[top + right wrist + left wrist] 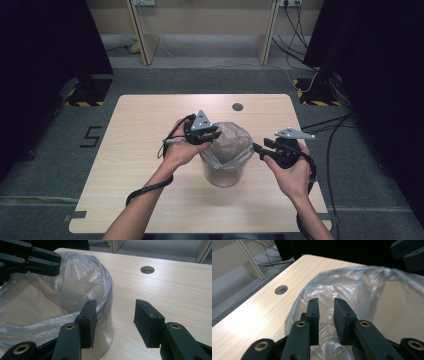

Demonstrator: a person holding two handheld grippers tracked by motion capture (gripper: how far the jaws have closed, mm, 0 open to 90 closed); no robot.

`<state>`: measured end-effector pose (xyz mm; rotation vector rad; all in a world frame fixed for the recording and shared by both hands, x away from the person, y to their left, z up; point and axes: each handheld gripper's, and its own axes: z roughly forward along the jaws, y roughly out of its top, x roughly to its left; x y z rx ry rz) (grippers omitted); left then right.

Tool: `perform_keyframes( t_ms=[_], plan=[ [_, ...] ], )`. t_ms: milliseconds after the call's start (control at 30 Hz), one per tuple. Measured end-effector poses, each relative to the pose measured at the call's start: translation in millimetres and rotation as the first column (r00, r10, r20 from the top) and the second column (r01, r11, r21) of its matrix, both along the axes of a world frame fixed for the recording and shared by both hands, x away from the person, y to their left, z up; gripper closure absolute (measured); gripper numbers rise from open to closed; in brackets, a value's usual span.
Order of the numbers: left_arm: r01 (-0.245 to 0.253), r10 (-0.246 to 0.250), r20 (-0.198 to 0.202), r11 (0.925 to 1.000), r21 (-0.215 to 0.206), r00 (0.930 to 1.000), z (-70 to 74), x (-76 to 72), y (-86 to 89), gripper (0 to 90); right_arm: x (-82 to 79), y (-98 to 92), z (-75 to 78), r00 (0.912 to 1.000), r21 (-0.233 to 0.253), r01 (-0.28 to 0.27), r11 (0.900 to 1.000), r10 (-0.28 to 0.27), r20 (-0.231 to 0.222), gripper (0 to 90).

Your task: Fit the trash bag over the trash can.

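Nearest the near table edge: two forearms coming in, a gripper in each hand. Just beyond, a clear bin standing upright about mid-table, lined with a thin plastic bag whose mouth billows above the rim.

Left of the bin, the left gripper reaching over the bag's left edge, jaws narrow with a small gap, film lying under and between them. No firm pinch to be seen; looks poised to catch the loose plastic. Right of the bin, the right gripper level with the rim, jaws spread wide, one black pad against the bag at the bin's wall, the other out over bare wood. Probably lined up to take the bag's right edge, so that both sides can be pulled down snug over the rim.

Beyond the bin, a round cable hole in the tabletop, well apart and out of the way. Farther still, past the table's far edge, grey floor, pale wooden frame legs and trailing cables. Nothing between grippers and bag but the slack, crinkled film itself, likely to slip or bunch.
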<state>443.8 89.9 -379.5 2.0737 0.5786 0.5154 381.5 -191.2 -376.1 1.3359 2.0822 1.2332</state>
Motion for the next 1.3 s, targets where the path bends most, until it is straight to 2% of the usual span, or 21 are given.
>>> perform_keyframes(
  t_ms=[100, 333, 467, 600, 633, 700, 833, 867, 900, 967, 1000, 1033, 1100, 1267, 1300],
  plan=[
    [-0.028, 0.027, 0.007, 0.9995, 0.017, 0.9996, -1.3, 3.3, 2.6, 75.5, 0.6, 0.3, -0.8, 1.0, -0.005, -0.003, 1.0, 0.003, -0.005, 52.8],
    [-0.051, 0.05, 0.015, 0.9982, 0.032, 0.9986, -2.7, 5.1, 4.5, 75.1, 1.2, 0.8, -1.8, 0.9999, -0.009, -0.007, 1.0, 0.007, -0.013, 52.5],
    [-0.051, 0.051, 0.015, 0.9982, 0.03, 0.9986, -2.9, 4.9, 5.1, 75.0, 1.0, 0.6, -1.3, 0.9999, -0.011, -0.007, 1.0, 0.007, -0.012, 52.0],
    [-0.052, 0.052, 0.028, 0.9986, 0.011, 0.9983, 1.3, 1.3, 5.6, 70.9, 0.3, 0.2, 0.6, 1.0, -0.011, -0.007, 1.0, 0.007, -0.003, 51.5],
    [-0.046, 0.046, 0.039, 0.9988, -0.015, 0.9981, 8.1, -4.5, 7.3, 70.5, -0.7, 0.5, 3.8, 0.9998, -0.011, -0.013, 1.0, 0.013, 0.012, 51.2],
    [-0.033, 0.034, 0.053, 0.9993, -0.018, 0.998, 14.5, -11.9, 8.8, 70.3, -1.3, 1.5, 6.6, 0.9995, -0.009, -0.019, 1.0, 0.019, 0.025, 51.2],
    [0.049, -0.05, 0.049, 0.9987, 0.017, 0.9976, 22.4, -31.0, 4.5, 71.9, 0.5, 10.9, 16.0, 0.9948, -0.014, -0.085, 0.996, 0.085, 0.055, 53.0],
    [0.049, -0.05, 0.049, 0.9987, 0.017, 0.9976, 22.4, -31.0, 4.5, 72.3, 2.2, 15.3, 17.8, 0.9921, -0.016, -0.113, 0.993, 0.114, 0.053, 54.0],
    [0.096, -0.098, 0.028, 0.9943, 0.045, 0.9948, 23.2, -37.8, 0.6, 72.9, 4.7, 20.0, 18.9, 0.9887, -0.01, -0.144, 0.99, 0.144, 0.042, 56.1],
    [0.131, -0.132, 0.0, 0.9877, 0.084, 0.9913, 21.7, -41.9, -2.7, 73.9, 10.6, 28.2, 20.1, 0.9794, -0.001, -0.201, 0.98, 0.201, 0.014, 58.8],
    [0.143, -0.143, -0.016, 0.9843, 0.103, 0.9897, 19.8, -42.2, -3.4, 74.3, 14.1, 33.1, 20.8, 0.9744, -0.016, -0.225, 0.974, 0.225, 0.003, 60.3],
    [0.147, -0.145, -0.027, 0.983, 0.109, 0.989, 18.4, -42.0, -3.5, 75.1, 19.0, 39.2, 21.5, 0.9667, -0.036, -0.255, 0.966, 0.255, -0.022, 61.8],
    [0.152, -0.147, -0.048, 0.9794, 0.133, 0.988, 15.5, -41.0, -2.7, 76.0, 27.8, 47.8, 20.6, 0.9543, -0.044, -0.295, 0.954, 0.292, -0.062, 63.4],
    [0.161, -0.144, -0.11, 0.9738, 0.161, 0.9834, 11.9, -41.6, 1.1, 78.1, 45.5, 65.5, 14.1, 0.9271, -0.112, -0.355, 0.928, 0.334, -0.17, 63.2],
    [0.161, -0.143, -0.118, 0.9727, 0.167, 0.9827, 11.4, -41.7, 1.8, 78.3, 48.5, 68.2, 13.1, 0.9239, -0.122, -0.36, 0.925, 0.335, -0.185, 62.7]
  ],
)
